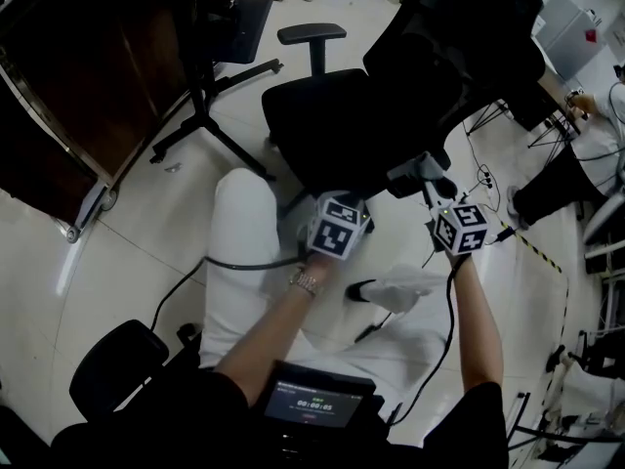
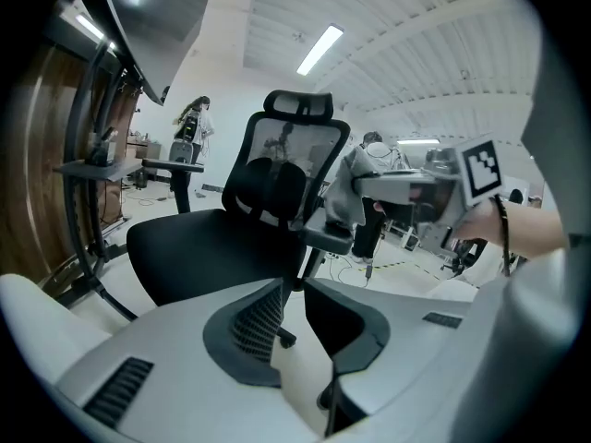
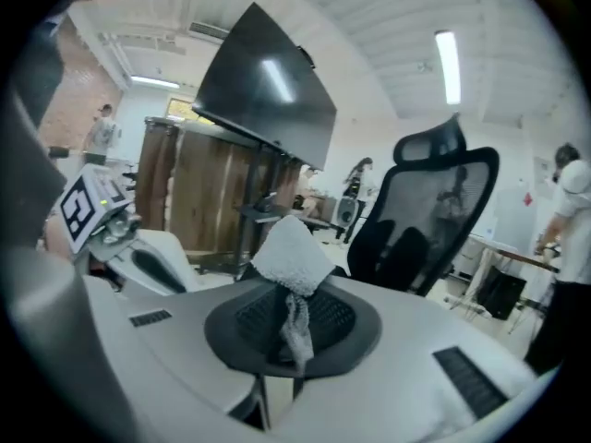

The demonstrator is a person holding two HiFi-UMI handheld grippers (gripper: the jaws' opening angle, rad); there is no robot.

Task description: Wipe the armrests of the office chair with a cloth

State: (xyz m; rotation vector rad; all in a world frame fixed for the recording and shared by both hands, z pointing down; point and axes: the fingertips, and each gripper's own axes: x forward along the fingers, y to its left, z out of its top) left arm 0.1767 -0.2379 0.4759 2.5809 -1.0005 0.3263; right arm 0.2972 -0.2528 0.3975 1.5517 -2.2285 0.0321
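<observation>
while forearms (image 1: 269,335) reach forward – right fingers (image 3: 355,329) pinch cloth (image 3: 291,252), left fingers (image 2: 247,326) parted, empty

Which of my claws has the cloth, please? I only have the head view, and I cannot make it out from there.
Observer: The right claw has it. In the right gripper view it is shut on a white terry cloth, which bunches up above the pinch.
Operator: Thank you. Is the left one holding anything?
Observer: No. In the left gripper view the left claw stands open, with nothing between its two halves.
</observation>
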